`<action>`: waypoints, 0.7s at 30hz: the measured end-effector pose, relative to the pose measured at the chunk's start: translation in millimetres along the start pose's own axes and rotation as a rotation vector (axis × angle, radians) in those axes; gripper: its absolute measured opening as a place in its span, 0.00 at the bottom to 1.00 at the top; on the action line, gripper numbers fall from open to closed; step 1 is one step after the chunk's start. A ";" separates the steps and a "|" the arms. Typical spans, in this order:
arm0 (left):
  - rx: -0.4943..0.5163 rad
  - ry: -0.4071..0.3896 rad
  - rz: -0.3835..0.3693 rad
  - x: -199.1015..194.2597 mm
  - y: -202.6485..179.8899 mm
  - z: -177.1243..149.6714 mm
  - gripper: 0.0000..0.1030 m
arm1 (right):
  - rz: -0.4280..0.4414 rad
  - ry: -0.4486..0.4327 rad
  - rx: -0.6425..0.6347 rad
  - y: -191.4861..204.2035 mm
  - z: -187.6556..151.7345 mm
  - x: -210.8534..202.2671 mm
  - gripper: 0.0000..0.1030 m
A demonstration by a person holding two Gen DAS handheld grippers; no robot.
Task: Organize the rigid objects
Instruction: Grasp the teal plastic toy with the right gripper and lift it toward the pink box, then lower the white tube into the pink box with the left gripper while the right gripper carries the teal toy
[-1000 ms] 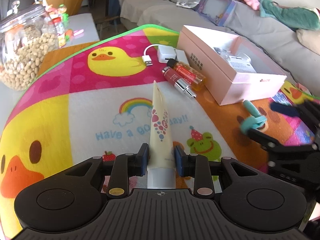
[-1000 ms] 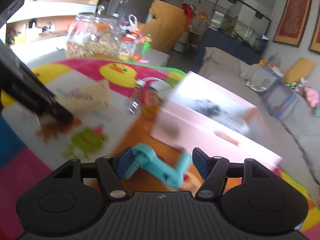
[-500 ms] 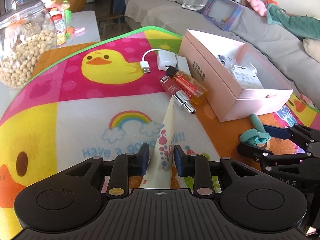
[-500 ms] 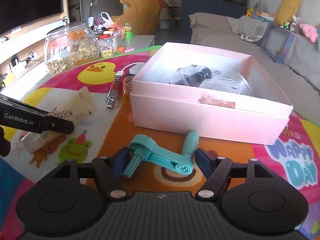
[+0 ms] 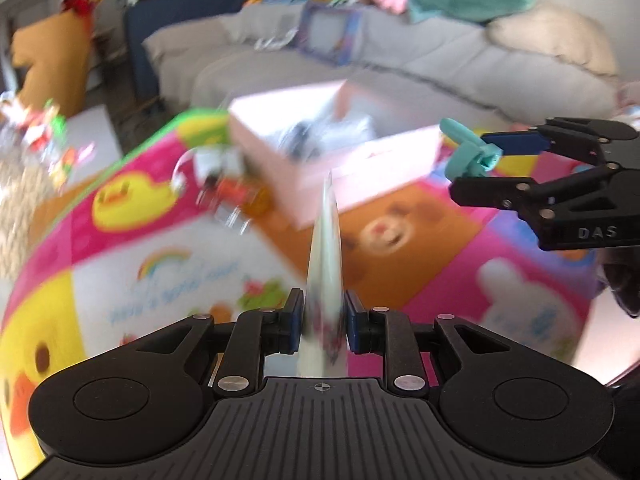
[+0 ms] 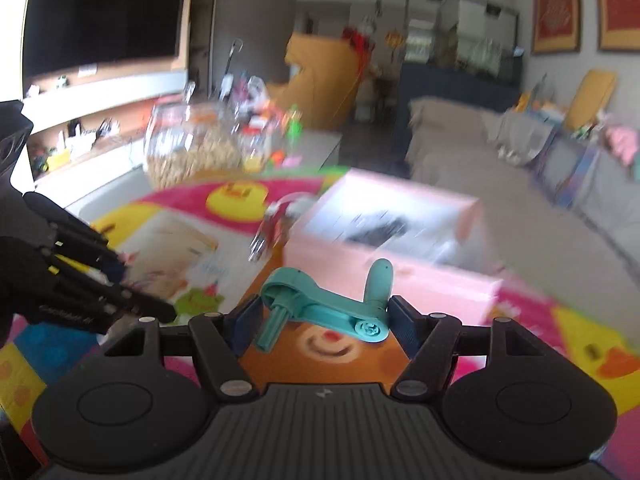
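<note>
Cream tube point(image 5: 325, 240) clamped between pads of left hand-held gripper point(image 5: 323, 326), seen edge-on, crimped end pointing ahead toward pink box, lifted clear of the mat. Jaws have just been closing, tube between them. Left of it, on the surface, cartoon play mat point(image 5: 120, 240) with yellow duck and rainbow panels; glass jar point(image 6: 188, 148) of nuts at far left edge, blurred. Small bottles point(image 5: 236, 196) lying just beside left wall of open pink box point(image 5: 360, 168); contents of box too blurred to identify. Further right, teal crank handle point(image 6: 320, 304) grasped across its length by right hand-held gripper point(image 6: 324, 316), pads at both ends, knob sticking up, held above the orange bear panel in front of the box. Grey sofa point(image 5: 440, 68) behind, strewn with toys.
</note>
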State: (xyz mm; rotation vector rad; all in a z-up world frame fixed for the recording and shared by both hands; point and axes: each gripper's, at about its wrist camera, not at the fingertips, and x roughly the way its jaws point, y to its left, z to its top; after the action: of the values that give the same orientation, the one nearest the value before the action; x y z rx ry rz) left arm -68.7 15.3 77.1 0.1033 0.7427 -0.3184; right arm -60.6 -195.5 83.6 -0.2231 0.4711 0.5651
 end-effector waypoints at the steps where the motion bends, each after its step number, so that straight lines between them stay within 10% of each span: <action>1: 0.010 -0.025 -0.007 -6.8 -3.8 9.1 0.24 | -0.014 -0.027 0.002 -4.6 4.3 -10.3 0.67; 10: 0.020 -0.256 -0.031 -10.8 -6.9 127.0 0.23 | -0.136 -0.255 0.025 -41.8 49.3 -45.9 0.67; 21: -0.116 -0.295 -0.118 70.3 24.9 191.1 0.18 | -0.153 -0.225 0.128 -78.2 80.7 35.0 0.67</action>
State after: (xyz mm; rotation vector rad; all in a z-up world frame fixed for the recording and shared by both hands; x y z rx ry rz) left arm 111.7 -17.5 169.2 -0.0968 0.4735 -0.3926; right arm 38.9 -217.3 142.8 -0.0705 0.2681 0.4031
